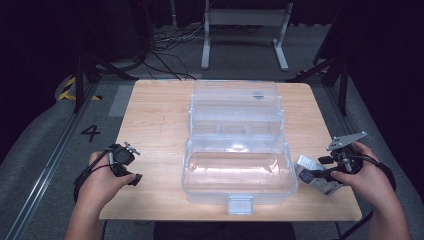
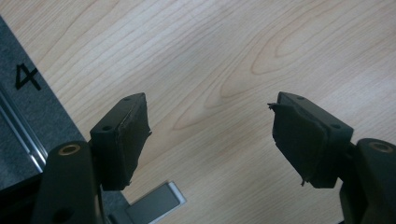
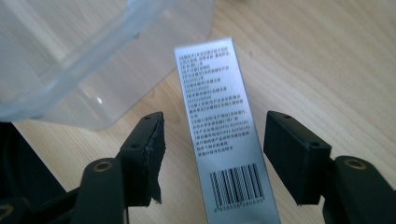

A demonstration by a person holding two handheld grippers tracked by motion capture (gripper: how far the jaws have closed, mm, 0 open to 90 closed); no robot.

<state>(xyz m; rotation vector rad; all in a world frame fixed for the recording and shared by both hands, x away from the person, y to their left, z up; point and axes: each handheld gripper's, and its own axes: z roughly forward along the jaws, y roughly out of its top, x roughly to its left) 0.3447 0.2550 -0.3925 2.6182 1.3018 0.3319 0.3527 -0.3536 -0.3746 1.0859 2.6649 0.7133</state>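
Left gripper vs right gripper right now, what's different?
The left gripper has nothing between its jaws, just bare wooden table; the right gripper straddles a small barcoded box without its pads touching it. The left sits apart from the clear plastic case; the right is beside it. Both are open.

table [image 1: 150, 120] – wood | on it – clear box [image 1: 237, 150], silver carton [image 3: 219, 130]

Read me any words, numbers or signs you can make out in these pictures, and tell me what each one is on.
"4": black numeral on the grey floor left of the table.
Small box between the right gripper's open jaws: dense lines of small print and digits under its barcode, too small to read.
Clear plastic case: no readable text.
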